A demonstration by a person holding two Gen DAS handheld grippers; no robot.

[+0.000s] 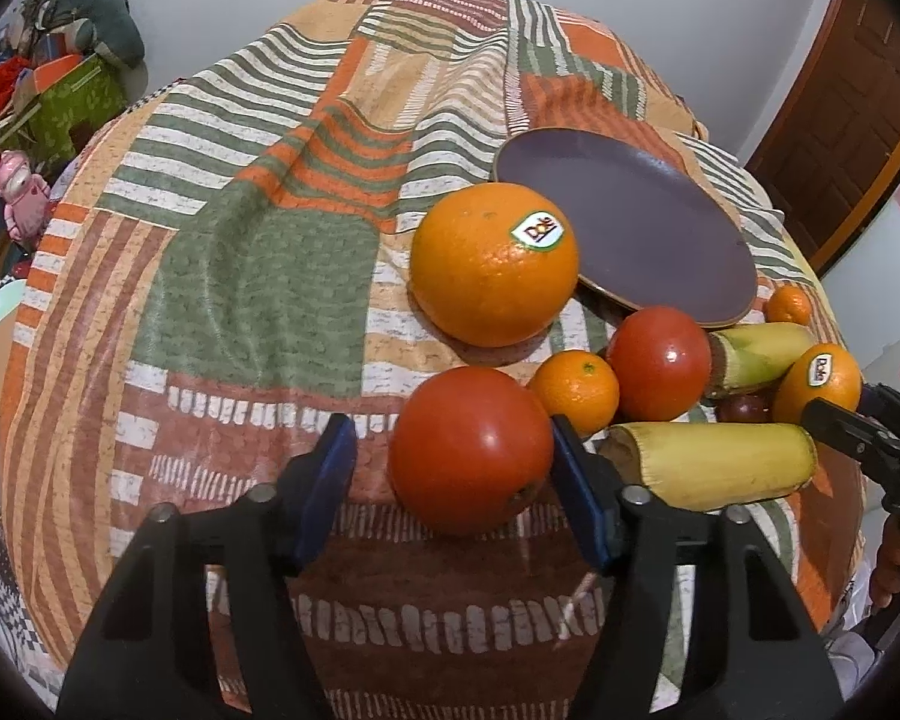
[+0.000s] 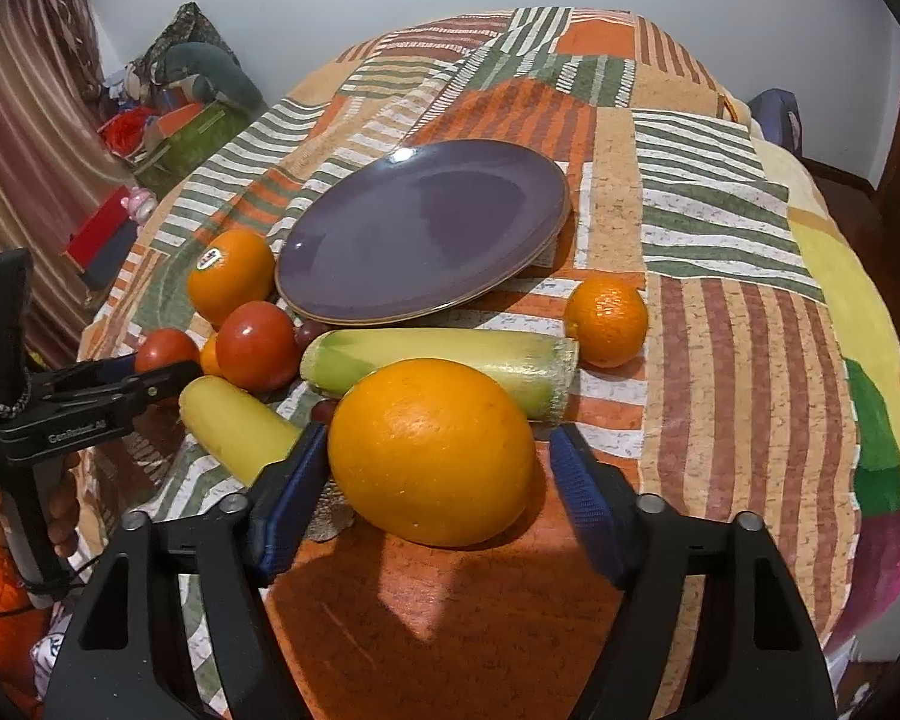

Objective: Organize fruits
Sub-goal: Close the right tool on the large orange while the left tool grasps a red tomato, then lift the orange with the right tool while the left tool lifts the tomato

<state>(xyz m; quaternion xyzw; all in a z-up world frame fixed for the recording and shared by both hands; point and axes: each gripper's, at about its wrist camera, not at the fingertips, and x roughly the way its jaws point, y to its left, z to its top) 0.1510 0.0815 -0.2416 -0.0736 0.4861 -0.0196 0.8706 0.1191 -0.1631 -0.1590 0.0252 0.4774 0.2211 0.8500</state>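
- Your left gripper (image 1: 453, 468) has its jaws spread around a red tomato (image 1: 471, 450); one pad touches, the other stands apart.
- Your right gripper's (image 2: 435, 480) jaws flank a large orange (image 2: 432, 450), unpinched.
- The purple plate (image 2: 420, 240) lies at twelve o'clock from that orange.

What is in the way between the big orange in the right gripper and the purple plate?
A yellow-green piece of fruit lies crosswise on the cloth, right between the big orange and the purple plate. The orange sits between the right gripper's fingers, so it would probably have to be lifted over that piece.
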